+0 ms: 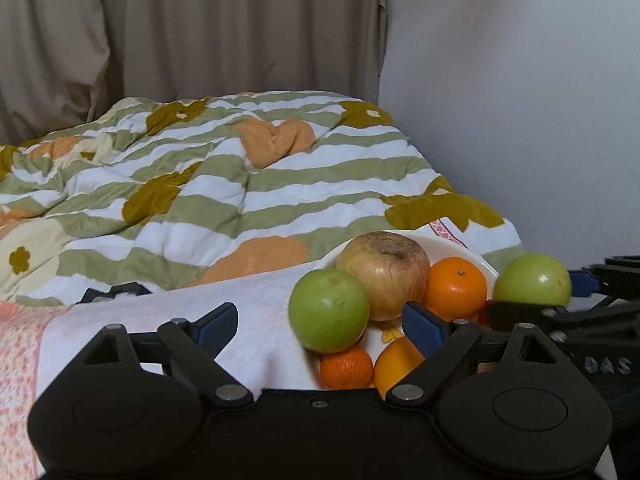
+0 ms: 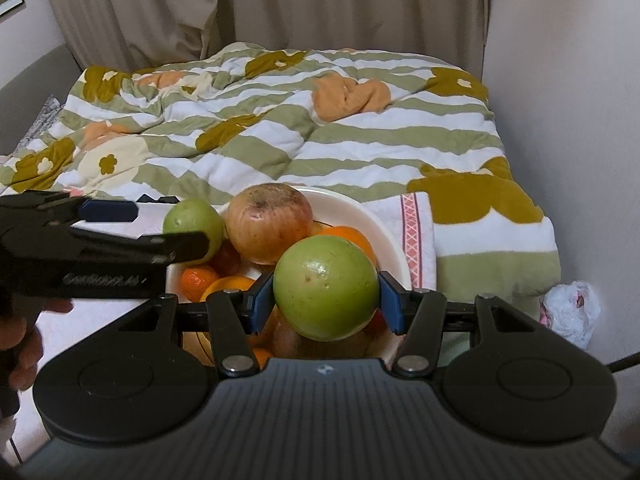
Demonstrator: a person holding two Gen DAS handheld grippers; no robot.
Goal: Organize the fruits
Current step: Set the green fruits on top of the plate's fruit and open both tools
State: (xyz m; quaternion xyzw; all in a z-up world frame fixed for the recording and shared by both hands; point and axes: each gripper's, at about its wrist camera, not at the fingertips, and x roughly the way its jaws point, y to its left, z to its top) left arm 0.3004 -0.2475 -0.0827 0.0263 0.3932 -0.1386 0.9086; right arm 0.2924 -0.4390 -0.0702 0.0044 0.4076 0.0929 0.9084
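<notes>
A white bowl (image 2: 394, 240) on the bed holds a large reddish-yellow apple (image 2: 270, 222), oranges (image 2: 194, 280) and other fruit. My right gripper (image 2: 326, 300) is shut on a green apple (image 2: 326, 286) and holds it just above the bowl's near side. My left gripper (image 1: 320, 326) is open at the bowl's left edge; a second green apple (image 1: 328, 310) sits between its blue pads (image 1: 420, 326), touching neither that I can see. In the left wrist view the bowl (image 1: 452, 246), the big apple (image 1: 384, 274), an orange (image 1: 456, 288) and the held green apple (image 1: 532, 280) show.
A striped flowered quilt (image 2: 280, 120) covers the bed behind the bowl. A pale sheet (image 1: 248, 312) lies under the bowl. A wall (image 2: 568, 80) stands at the right, curtains (image 2: 240, 4) behind. A white plastic bag (image 2: 572, 308) lies at the right by the bed.
</notes>
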